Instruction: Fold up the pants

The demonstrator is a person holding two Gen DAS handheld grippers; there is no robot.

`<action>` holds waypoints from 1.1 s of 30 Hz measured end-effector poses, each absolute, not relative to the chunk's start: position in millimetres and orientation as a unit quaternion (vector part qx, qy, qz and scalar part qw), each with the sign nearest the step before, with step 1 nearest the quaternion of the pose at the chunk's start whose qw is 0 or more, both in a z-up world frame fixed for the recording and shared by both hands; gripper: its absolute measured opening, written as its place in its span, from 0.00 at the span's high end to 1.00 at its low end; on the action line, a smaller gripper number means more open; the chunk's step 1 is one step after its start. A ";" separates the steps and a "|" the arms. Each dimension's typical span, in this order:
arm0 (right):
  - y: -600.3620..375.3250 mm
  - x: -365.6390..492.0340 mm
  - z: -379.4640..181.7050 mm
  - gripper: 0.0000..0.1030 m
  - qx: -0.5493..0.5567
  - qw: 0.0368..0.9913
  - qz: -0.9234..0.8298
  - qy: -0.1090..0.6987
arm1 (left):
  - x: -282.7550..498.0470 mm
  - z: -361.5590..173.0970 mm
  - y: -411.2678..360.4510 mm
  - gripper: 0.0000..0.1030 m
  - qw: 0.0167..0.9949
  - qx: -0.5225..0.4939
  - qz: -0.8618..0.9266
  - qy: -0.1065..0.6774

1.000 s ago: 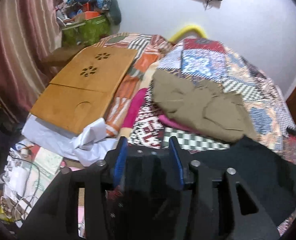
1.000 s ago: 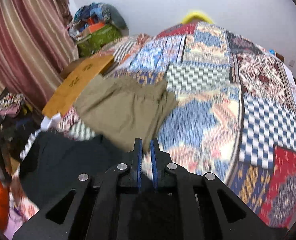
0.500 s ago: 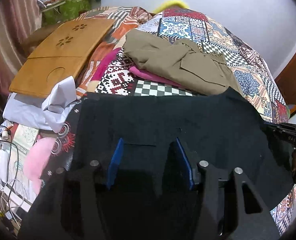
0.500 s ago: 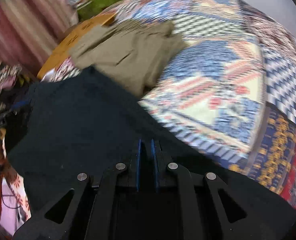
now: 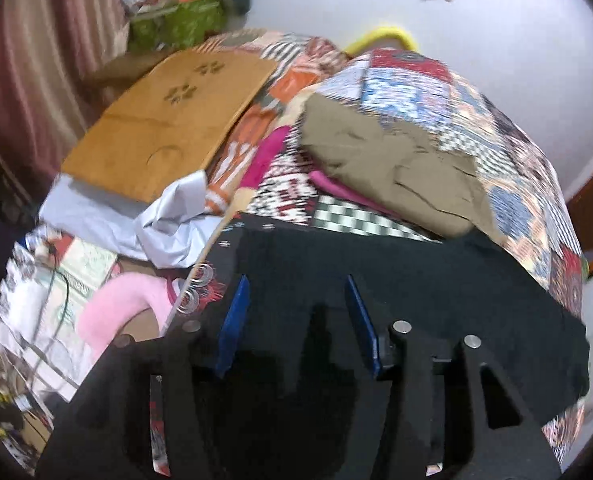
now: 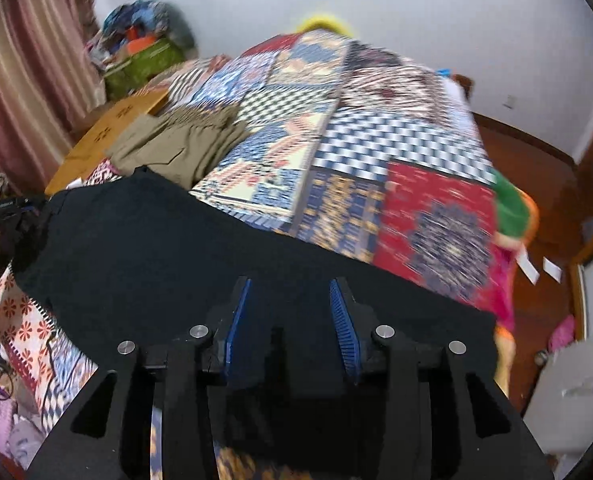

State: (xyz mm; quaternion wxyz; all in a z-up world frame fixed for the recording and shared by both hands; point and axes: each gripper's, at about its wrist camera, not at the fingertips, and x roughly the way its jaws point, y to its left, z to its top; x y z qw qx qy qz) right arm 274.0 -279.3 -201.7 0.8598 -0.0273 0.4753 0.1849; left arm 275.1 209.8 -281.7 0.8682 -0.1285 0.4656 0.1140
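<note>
Black pants [image 6: 156, 240] lie spread across the near edge of the bed [image 6: 376, 140], right under and ahead of both sets of fingers. The right gripper [image 6: 290, 308] has just been opening, and its blue fingers [image 6: 342, 320] now stand apart at a moderate gap with dark cloth showing beneath and between them; the pads are not pressing on it. Over on the other side, the left gripper [image 5: 296, 312] shows its blue fingers [image 5: 232, 320] also parted moderately, black fabric below them, nothing pinched. Beyond the left fingers, a folded olive-brown garment [image 5: 396, 168] sits on the patchwork quilt [image 5: 436, 92], a pink one [image 5: 336, 190] tucked under it. Up and to the left of those fingers lies a wooden board [image 5: 164, 132] with flower-shaped cut-outs, over a pale grey sheet [image 5: 168, 224]. As for writing: no brand or label reads clearly in either view, with much of it blurred.
</note>
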 end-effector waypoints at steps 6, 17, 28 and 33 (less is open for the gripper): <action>-311.3 230.3 -183.9 0.64 -0.002 0.876 0.158 0.456 | 255.6 -243.2 145.0 0.44 0.894 -0.073 0.071 0.437; -349.5 172.2 -204.8 0.63 0.052 0.870 0.142 0.469 | 237.4 -232.6 27.3 0.43 0.899 -0.023 -0.023 0.437; -372.0 142.5 -235.9 0.63 0.104 0.856 0.134 0.489 | 248.4 -254.8 -84.9 0.43 0.875 0.009 -0.114 0.471; -375.3 139.3 -245.8 0.63 0.117 0.850 0.135 0.495 | 259.0 -261.0 -133.5 0.43 0.866 0.024 -0.155 0.476</action>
